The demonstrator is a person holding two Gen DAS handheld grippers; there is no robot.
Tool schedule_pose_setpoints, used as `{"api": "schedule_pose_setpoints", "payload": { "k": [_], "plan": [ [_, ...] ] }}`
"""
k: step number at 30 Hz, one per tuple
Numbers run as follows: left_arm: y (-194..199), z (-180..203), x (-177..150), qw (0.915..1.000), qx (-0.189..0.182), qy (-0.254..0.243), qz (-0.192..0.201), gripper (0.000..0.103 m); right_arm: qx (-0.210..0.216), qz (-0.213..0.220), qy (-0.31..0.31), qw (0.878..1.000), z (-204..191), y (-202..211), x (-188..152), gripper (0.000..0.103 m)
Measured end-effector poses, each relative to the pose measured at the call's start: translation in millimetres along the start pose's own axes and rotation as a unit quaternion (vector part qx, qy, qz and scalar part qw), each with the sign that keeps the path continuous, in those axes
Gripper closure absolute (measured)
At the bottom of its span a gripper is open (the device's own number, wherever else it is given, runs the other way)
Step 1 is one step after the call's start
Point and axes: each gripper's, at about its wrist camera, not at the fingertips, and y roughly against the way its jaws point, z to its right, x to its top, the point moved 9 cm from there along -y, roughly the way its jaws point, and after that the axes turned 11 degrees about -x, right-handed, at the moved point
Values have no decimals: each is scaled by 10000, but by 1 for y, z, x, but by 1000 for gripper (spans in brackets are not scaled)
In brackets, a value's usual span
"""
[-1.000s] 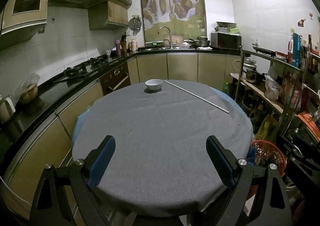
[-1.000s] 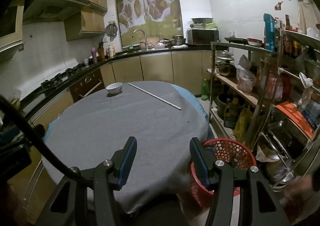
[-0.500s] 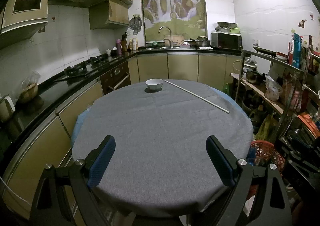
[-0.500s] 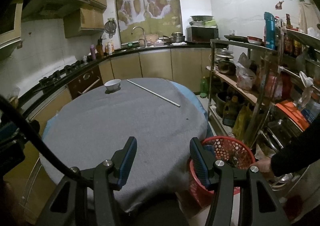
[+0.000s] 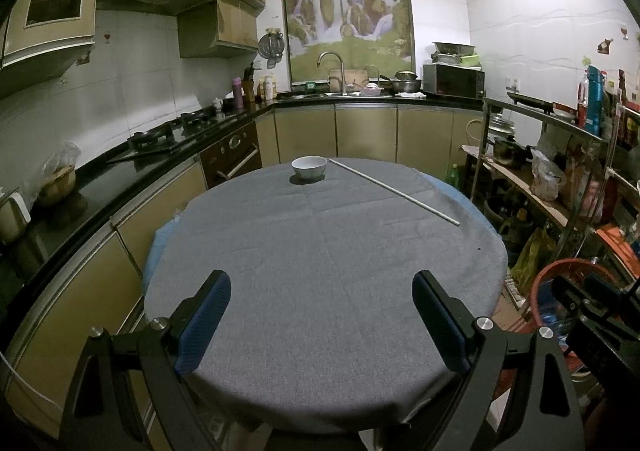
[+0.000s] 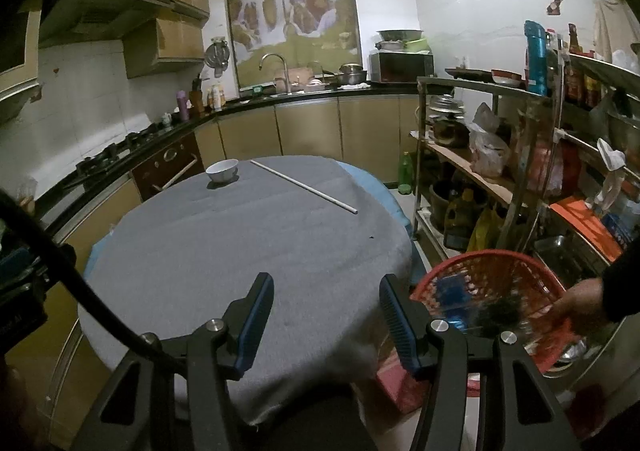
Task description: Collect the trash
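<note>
While both my tongs hover over the near edge of the grey-clothed round table (image 5: 320, 259), my left gripper (image 5: 322, 315) gapes wide and empty, and my right gripper (image 6: 326, 321) stands narrower, also empty. Beside the table's right edge, a sleeved hand (image 6: 576, 303) holds the red basket (image 6: 496, 267), tilted, blurred scraps inside.

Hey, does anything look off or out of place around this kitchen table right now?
The red basket beside the table is tipped at an angle, gripped by a bare hand reaching in from the right, and blurred. A long white rod lies diagonally across the cloth near the bowl.
</note>
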Motion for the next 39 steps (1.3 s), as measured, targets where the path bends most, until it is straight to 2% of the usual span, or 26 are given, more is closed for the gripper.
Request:
{"api": "schedule_pose_setpoints", "payload": {
  "k": [23,30,34,39],
  "plan": [
    [-1,-2,-1,10000,0,-5,-14,11,73,-15,-17,10000,0,0,-1,44],
    [3,-6,0,9999,65,-29,118,11,184,39,-65,9998,-1,4,1,44],
    [10,-7,3,9992,164,-77,344,11,207,89,-1,9997,-4,7,0,44],
    [9,-6,3,9994,158,-97,295,11,228,31,44,9997,-7,3,-1,44]
  ]
}}
